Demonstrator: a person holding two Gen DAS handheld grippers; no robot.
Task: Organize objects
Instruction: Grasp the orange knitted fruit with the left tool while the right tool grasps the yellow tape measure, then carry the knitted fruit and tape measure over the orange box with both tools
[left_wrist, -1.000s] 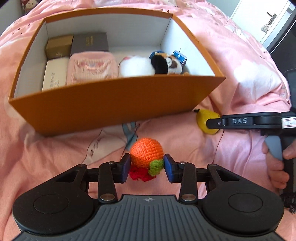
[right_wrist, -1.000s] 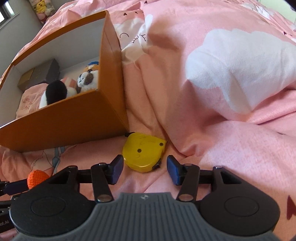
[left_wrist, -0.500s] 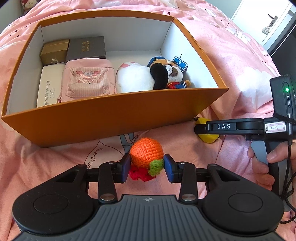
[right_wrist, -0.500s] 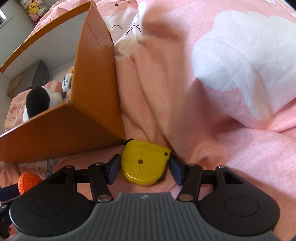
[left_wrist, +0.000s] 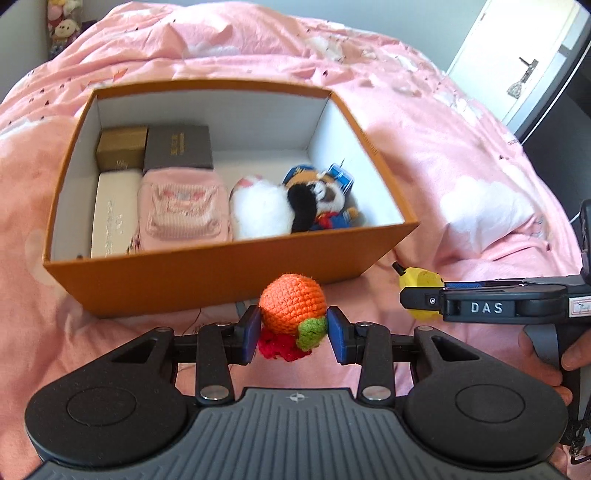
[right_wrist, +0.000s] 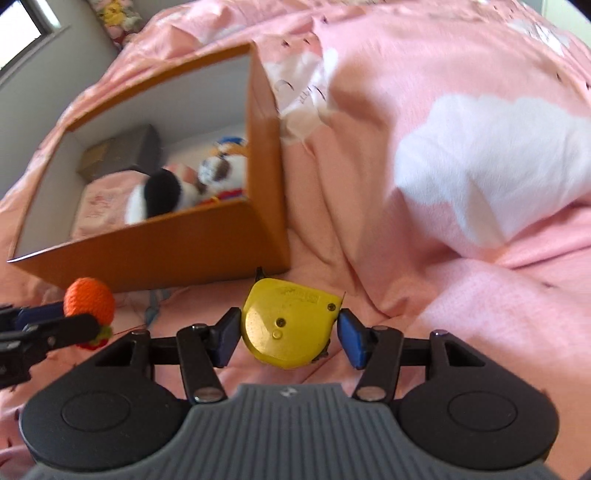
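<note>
Claws, two of them, are both loaded: your left claw (left_wrist: 291, 334) is closed on one orange crochet ball (left_wrist: 292, 309), your right claw (right_wrist: 289, 338) is closed on one yellow tape measure (right_wrist: 290, 326). You hold both things just above the pink bed cover (left_wrist: 461, 155), in front of the one orange box (left_wrist: 221, 273). Inside it you have three small boxes, one pink pouch (left_wrist: 183, 208) and one plush toy (left_wrist: 291, 208).

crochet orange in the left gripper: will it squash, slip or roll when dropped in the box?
The crochet orange is knitted yarn, so it is probably soft and light, giving a little between the left gripper pads. The fuzzy yarn likely resists slipping. Its round body could roll once released, though the green leaf and red bit underneath may stop it.
</note>
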